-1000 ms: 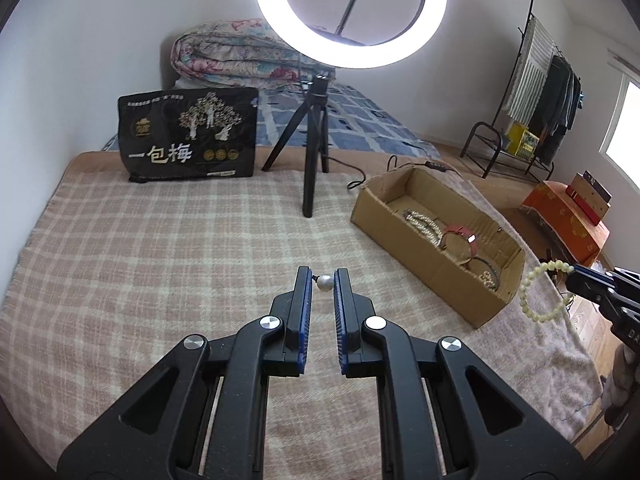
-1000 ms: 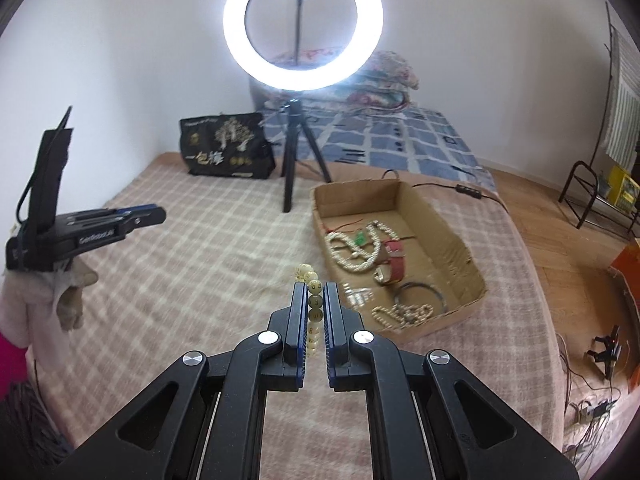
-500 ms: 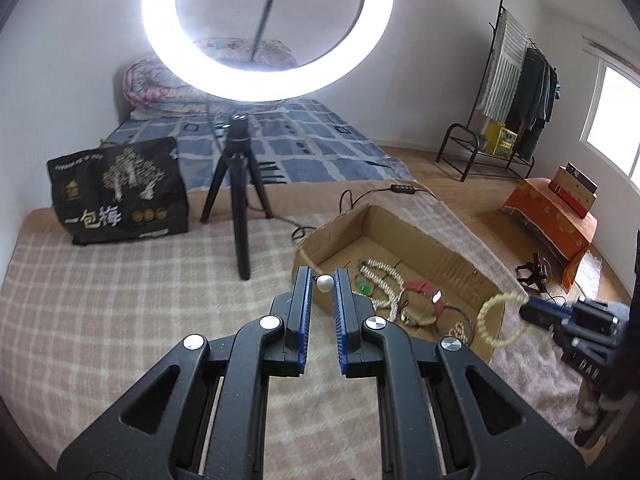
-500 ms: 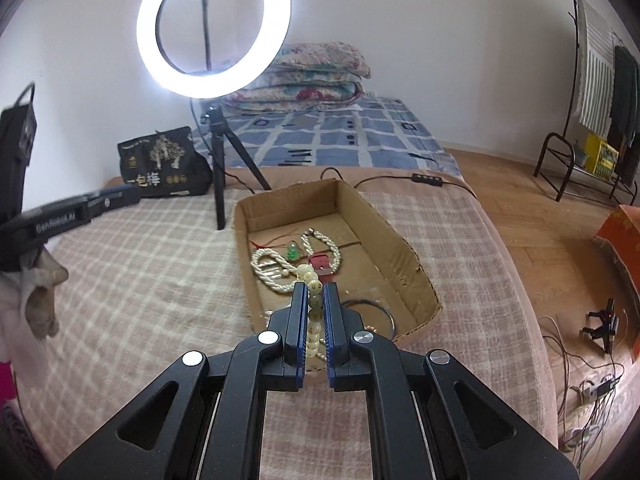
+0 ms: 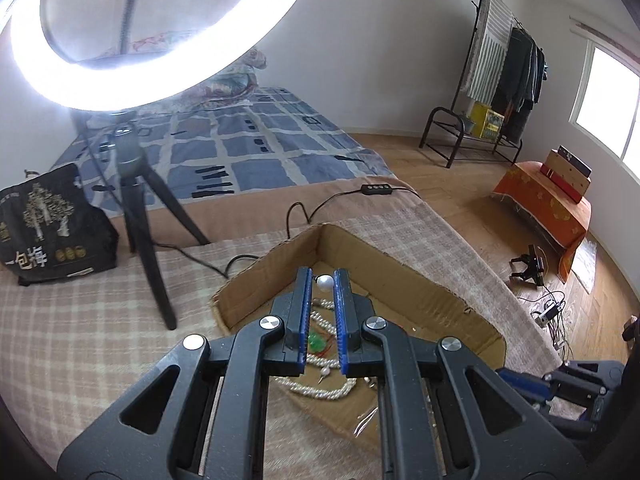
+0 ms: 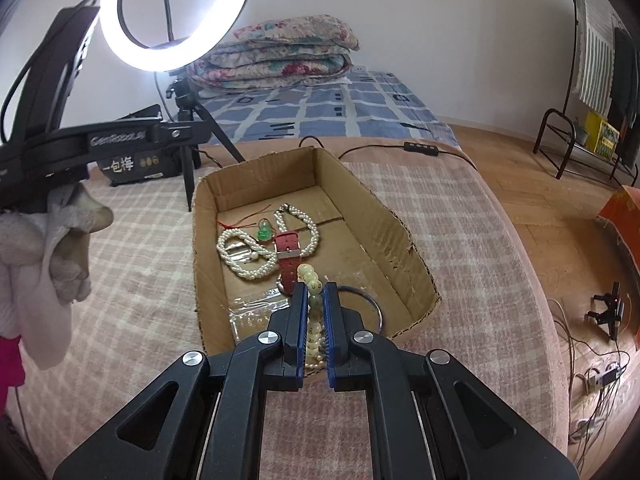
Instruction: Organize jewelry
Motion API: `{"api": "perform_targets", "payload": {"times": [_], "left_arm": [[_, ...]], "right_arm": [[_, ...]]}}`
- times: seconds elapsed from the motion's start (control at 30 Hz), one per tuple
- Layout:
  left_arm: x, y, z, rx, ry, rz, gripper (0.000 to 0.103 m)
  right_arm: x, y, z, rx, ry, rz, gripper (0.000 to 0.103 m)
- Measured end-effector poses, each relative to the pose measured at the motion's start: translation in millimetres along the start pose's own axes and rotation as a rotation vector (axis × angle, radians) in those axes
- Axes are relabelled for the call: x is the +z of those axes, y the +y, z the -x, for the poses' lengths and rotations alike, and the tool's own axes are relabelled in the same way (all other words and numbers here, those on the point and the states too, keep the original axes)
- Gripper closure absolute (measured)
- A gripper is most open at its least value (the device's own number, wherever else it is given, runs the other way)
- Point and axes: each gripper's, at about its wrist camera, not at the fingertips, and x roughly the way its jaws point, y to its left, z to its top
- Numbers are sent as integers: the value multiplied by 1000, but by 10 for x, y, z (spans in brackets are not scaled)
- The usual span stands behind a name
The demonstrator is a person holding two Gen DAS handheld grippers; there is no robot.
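Checked pinkish-beige blanket (image 6: 440,216) covers the bed on which everything stands. A lit ring light (image 6: 176,12) on a black tripod (image 6: 188,128) rises at the far side, with a black printed bag (image 5: 48,232) beside its legs. In front of them sits an open cardboard box (image 6: 376,216), its bottom strewn with jewelry: a looped white pearl necklace (image 6: 248,258), a red watch strap (image 6: 289,258) lying across it, a dark thin bangle (image 6: 370,302) near the right wall, a clear plastic sleeve (image 6: 256,312) near the front wall, and a small green pendant (image 6: 264,232) on a red cord.

The right gripper (image 6: 316,320) hovers over the front part of the box, its jaws drawn narrow and clamped on a pale-green bead bracelet (image 6: 314,292) that stands up between the blue pads. The left gripper (image 5: 323,282) is above the box's left part, jaws narrowly set and pinching a single white pearl earring (image 5: 325,281) at the very tips, above the pearl necklace and green pendant.
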Motion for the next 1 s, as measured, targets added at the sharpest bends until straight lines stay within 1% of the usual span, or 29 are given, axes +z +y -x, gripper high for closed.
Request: {"api": "perform_targets", "payload": {"times": [0.3,0.5,0.67,0.7,0.73,0.77,0.8,0.83,0.87,0.9,0.93,0.97,1.0], "left_arm": [[17,-179,-283,1,29,-41,94],[58,-207,-337,-3,30,-44,94],[85,-220,-302,4,19,-59,94],[92,-218,-290,5,18,-60,94],[100,-216,-283,5,18,-62,90],[100,-217,-276,6,15,-64,80],[105,-217,-258,7,8,-67,74],[107,-218,-234,9,0,-70,63],[112,-213,-212,13,-8,-73,56],[118,-213,-191,18,-14,-75,53],[131,-206,-176,18,-17,-76,50],[141,-201,-146,18,-22,-74,47],[149,-197,-120,17,-27,-73,46]], "right_arm": [[8,-37,-132,15,28,-7,97],[48,-19,-175,22,24,-1,97],[71,7,-191,25,21,0,96],[79,20,-181,23,14,5,91],[76,34,-164,24,8,8,77],[83,41,-156,25,3,8,67],[83,51,-139,26,-4,8,52],[84,61,-122,26,-12,8,47],[88,71,-115,22,-11,12,47],[95,83,-111,19,-9,16,46],[100,94,-106,13,-5,22,40],[102,109,-90,2,-7,27,37],[108,115,-74,-4,-13,28,34]]}}
